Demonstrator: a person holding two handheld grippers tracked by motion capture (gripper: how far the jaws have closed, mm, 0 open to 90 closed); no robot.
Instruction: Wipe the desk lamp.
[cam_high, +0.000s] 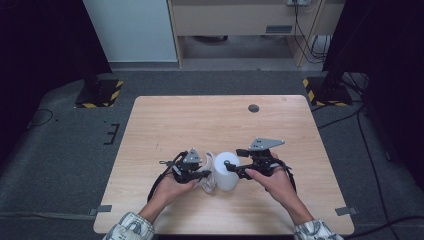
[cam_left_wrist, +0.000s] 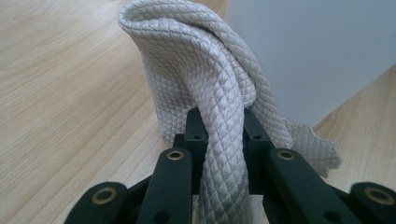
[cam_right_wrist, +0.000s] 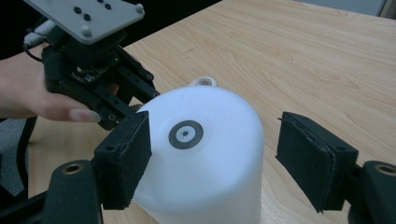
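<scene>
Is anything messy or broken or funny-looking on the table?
Nothing looks broken or spilled. The quilted beige cloth is bunched up, pinched in the left gripper beside the white plastic cylinder. The right gripper is open around that cylinder. The wooden table looks clean.

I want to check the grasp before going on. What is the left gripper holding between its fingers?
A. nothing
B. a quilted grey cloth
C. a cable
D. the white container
B: in the left gripper view, the left gripper is shut on the quilted grey cloth, beside the white container.
</scene>
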